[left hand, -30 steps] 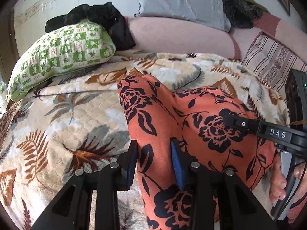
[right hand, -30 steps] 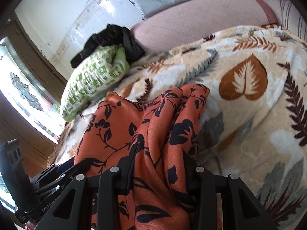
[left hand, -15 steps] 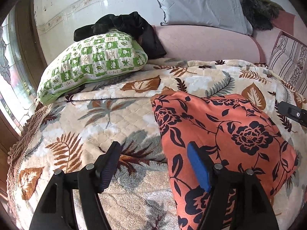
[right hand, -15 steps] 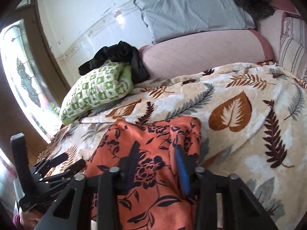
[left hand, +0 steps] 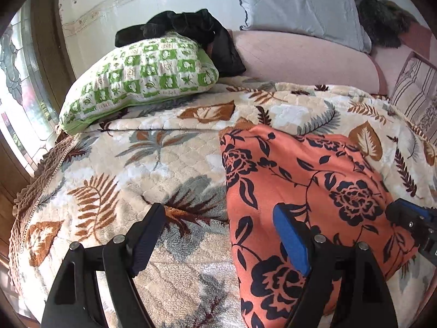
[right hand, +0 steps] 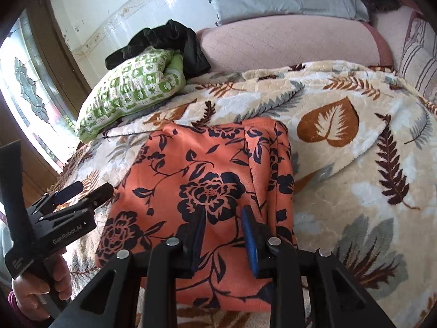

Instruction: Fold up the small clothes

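Tongs, left [left hand: 218, 235]: jaws wide apart and opening further; a second ago they were pinched on the near edge of the orange floral garment [left hand: 300, 191], now nothing sits between them but the leaf-print bedspread [left hand: 136, 164] and the garment's left border. The blue pad hangs above the cloth, not pressing it.

Tongs, right [right hand: 224, 235]: jaws fairly close together and closing; a second ago bunched cloth filled the gap and rose in a ridge, now the garment lies flat below and I cannot tell whether the pads touch it. No fold of cloth is visibly pinched.

Change: the garment has gone from lifted and gathered to laid down smooth; both tongs have backed off and risen from it.

Meaning for the task: one fold looks finished and released. The piece reads as a doubled rectangle, so a further fold or a smoothing pass is likely what remains.

Garment, place: on the bed, near its front edge, between the two tongs, well apart from the green checked pillow [left hand: 142, 73] and the black clothes [left hand: 191, 30] behind it.

Garment, long axis: runs from the near edge away toward the pink bolster [right hand: 286, 43]; the short side faces the person.

Garment, right edge: thicker, with stacked layers showing in the right wrist view.

Hand [right hand: 41, 287]: grips the left tool's handle.
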A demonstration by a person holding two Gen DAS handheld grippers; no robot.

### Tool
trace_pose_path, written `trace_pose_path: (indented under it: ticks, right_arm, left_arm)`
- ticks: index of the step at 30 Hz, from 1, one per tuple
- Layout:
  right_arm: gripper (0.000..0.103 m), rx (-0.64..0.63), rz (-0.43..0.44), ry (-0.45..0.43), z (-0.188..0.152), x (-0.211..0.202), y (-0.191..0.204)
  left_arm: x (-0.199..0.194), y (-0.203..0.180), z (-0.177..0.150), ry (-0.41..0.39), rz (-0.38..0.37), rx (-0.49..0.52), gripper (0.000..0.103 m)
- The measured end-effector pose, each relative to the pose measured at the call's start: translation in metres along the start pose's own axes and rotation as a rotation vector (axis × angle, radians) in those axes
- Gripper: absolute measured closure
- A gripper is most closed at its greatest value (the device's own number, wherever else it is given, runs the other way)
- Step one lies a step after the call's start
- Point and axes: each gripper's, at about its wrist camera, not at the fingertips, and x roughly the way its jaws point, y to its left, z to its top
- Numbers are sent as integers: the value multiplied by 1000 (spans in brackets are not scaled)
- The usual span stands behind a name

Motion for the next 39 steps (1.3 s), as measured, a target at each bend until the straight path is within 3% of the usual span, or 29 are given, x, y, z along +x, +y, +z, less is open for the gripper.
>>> trace_pose_path:
  ticks: [5,7,14,16,17,18,19,28,39]
  right_arm:
    - [73,-48,-77,-150,-4,-65,18]
    - [73,-45,-92,-184,-8,-89,22]
    - [71,-48,-110,-275,-11,-164,34]
    - [63,-40,-111,-317,-10,-183,36]
    - [54,-33,-109,-333,-10,-192,37]
    - [33,-24,-104,-351,-10,-201,38]
    - [29,-21,-94,-380,-11,-212,40]
    - [29,-49,-97,-421,-16,-258,67]
    - [29,-109,-92,-424,-21,-275,91]
  left_arm:
    - [-70,-5,10,-120,35,-7,17]
    - [-100,-5,10,-168,29,-12,10]
    - [-188,1,18,-274,18,-19,6]
    - [-208,4,18,-292,15,-21,5]
    - [-218,4,17,-304,20,-22,4]
    - [-227,5,17,-316,21,-21,4]
    - [-235,7,17,-326,18,-19,3]
    - [-281,22,14,-353,49,-44,2]
    - [-307,43,12,-378,71,-82,2]
